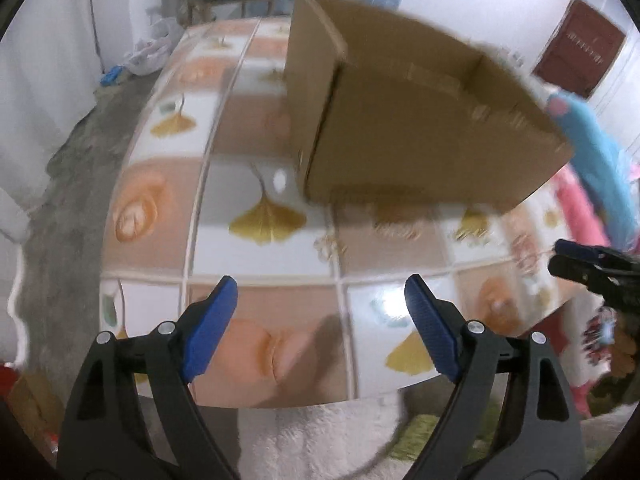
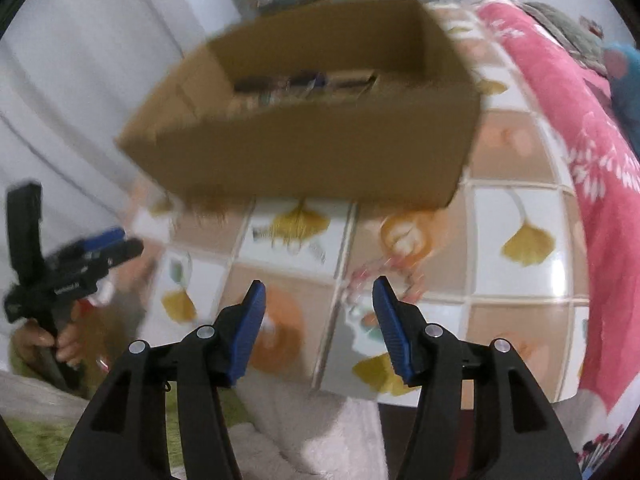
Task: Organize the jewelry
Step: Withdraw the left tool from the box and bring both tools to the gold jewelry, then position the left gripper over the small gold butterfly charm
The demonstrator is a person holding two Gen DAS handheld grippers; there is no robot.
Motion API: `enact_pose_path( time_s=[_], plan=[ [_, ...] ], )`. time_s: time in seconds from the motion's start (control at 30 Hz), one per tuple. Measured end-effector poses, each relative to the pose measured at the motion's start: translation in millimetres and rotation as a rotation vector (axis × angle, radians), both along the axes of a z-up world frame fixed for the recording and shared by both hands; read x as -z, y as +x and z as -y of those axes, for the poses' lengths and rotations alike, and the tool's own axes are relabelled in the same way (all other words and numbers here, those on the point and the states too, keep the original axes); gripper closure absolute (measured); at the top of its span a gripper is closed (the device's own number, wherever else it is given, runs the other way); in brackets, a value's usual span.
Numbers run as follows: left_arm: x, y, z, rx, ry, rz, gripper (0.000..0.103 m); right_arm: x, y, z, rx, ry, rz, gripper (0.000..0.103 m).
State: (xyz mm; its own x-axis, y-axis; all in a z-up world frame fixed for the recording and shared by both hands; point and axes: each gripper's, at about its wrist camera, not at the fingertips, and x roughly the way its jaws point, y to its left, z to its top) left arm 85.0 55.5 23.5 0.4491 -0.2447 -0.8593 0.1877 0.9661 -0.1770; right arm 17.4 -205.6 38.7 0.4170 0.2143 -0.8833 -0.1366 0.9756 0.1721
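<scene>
On the tiled tabletop (image 2: pixel 520 200), patterned with yellow leaves and peach flowers, stands an open cardboard box (image 2: pixel 320 152), and what looks like a pale pink beaded bracelet (image 2: pixel 384 276) lies just in front of it, though blur makes its outline hard to read. The right claw (image 2: pixel 318 300) hangs above that piece with its jaws partly apart and nothing between them. The left claw (image 1: pixel 320 300) stands wide open, also empty, over bare tile near the tabletop's front edge, well short of the box.

Several things could go wrong from here. Both views are smeared, which suggests quick hand movement; a fast descent could let a blue pad strike the beads and skate them off the glossy tile, perhaps over the near edge onto the white cloth (image 2: pixel 340 432) below. A thin strand lying flat offers little to pinch, so the right claw may close on tile, or catch only one loop and drag the rest. Inside the box, dark items are visible but not identifiable, so a careless drop could tangle with them.
</scene>
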Motion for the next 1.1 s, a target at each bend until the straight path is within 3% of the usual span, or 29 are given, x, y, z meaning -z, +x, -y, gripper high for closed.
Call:
enact_pose_path(
  time_s=[0.27,0.4,0.57,0.87,1.1],
  plan=[
    [17,3,3,0.010,0.063,0.021,0.017,21,0,-44,-0.070,-0.081,-0.020,0.049],
    [24,1,15,0.064,0.156,0.037,0.010,29,-1,-48,-0.048,-0.100,-0.016,0.049],
    [26,1,17,0.065,0.165,0.063,0.008,32,-3,-53,-0.049,-0.163,0.018,0.035],
    [28,0,18,0.067,0.171,0.063,0.007,35,0,-46,-0.046,-0.152,0.020,0.014],
    [27,4,18,0.071,0.175,0.049,0.007,46,0,-57,-0.054,-0.155,0.022,0.007]
  ],
)
